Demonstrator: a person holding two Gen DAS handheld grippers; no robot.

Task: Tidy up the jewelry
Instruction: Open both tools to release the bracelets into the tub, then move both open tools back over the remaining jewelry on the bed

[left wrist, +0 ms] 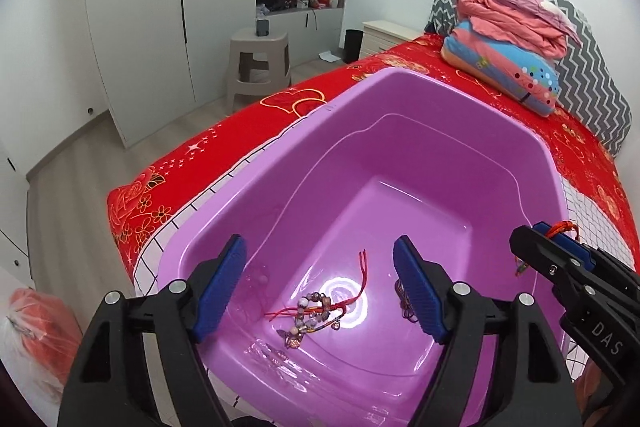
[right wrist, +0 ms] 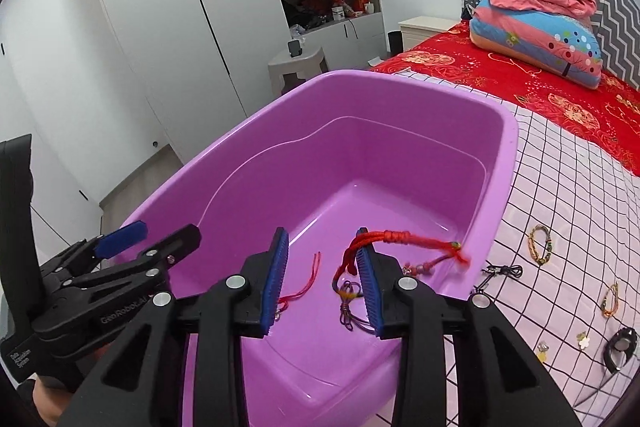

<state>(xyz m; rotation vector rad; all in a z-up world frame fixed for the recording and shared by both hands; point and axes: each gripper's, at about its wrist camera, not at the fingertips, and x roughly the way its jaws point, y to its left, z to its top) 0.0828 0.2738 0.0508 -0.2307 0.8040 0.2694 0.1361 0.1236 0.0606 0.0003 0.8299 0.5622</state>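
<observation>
Several pieces already lie in the purple plastic tub [left wrist: 400,155]: a beaded bracelet [left wrist: 316,311] tangled with red cord on the floor of it, and a dark wire piece [right wrist: 348,307] nearer my right side. I judge I am mid-transfer, carrying loose jewelry from the checked bedsheet [right wrist: 560,195] into the tub.

My left gripper [left wrist: 320,291] hangs over the tub with its jaws spread wide and nothing between them. My right gripper [right wrist: 320,279] is also spread apart over the tub, yet a red braided cord bracelet [right wrist: 400,241] is draped over the tip of its right finger, its tasselled end trailing toward the tub rim. It is hung up rather than pinched, so the drop looks unfinished to me.

Next, I think, the cord needs a shake or a nudge against the rim to slide off inside the tub, then a reach back to the sheet.

Only the right wrist view shows what remains: a woven bracelet [right wrist: 540,245], a thin orange bracelet [right wrist: 610,299], a dark chain [right wrist: 502,271], small charms and a black ring-shaped piece [right wrist: 620,347] on the sheet. Only the left view shows the beaded bracelet clearly.
</observation>
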